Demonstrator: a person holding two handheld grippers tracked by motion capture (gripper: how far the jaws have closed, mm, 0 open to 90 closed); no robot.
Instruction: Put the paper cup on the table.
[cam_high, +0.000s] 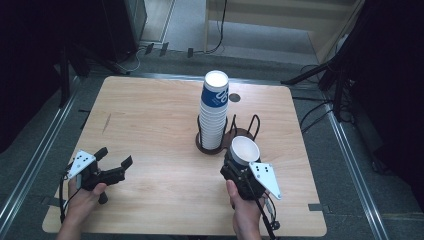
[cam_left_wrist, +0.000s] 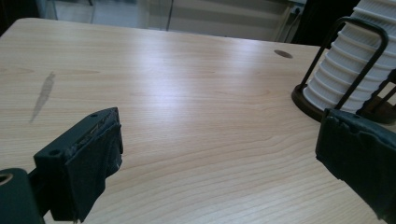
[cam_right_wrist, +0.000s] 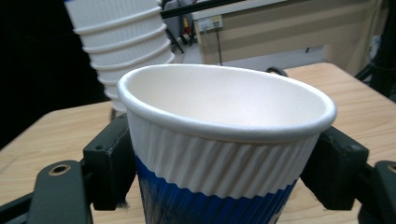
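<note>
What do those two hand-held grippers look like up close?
Each hand-held gripper is black. The left hand-held gripper and the right hand-held gripper both carry a pale grey three-cornered plate dotted with small dark holes. The jaws are chunky black blocks with rough dark pads. A thin black cable trails from the right one.

One tall stack of upturned paper cups (cam_high: 214, 112) stands at the far middle of the table (cam_high: 150, 125), too many ribbed rims to count. One black wire holder (cam_high: 245, 131) carries it. One single cup (cam_high: 243, 151) sits near right. Two grippers: left gripper (cam_high: 114, 160), right gripper (cam_high: 239, 170).
</note>
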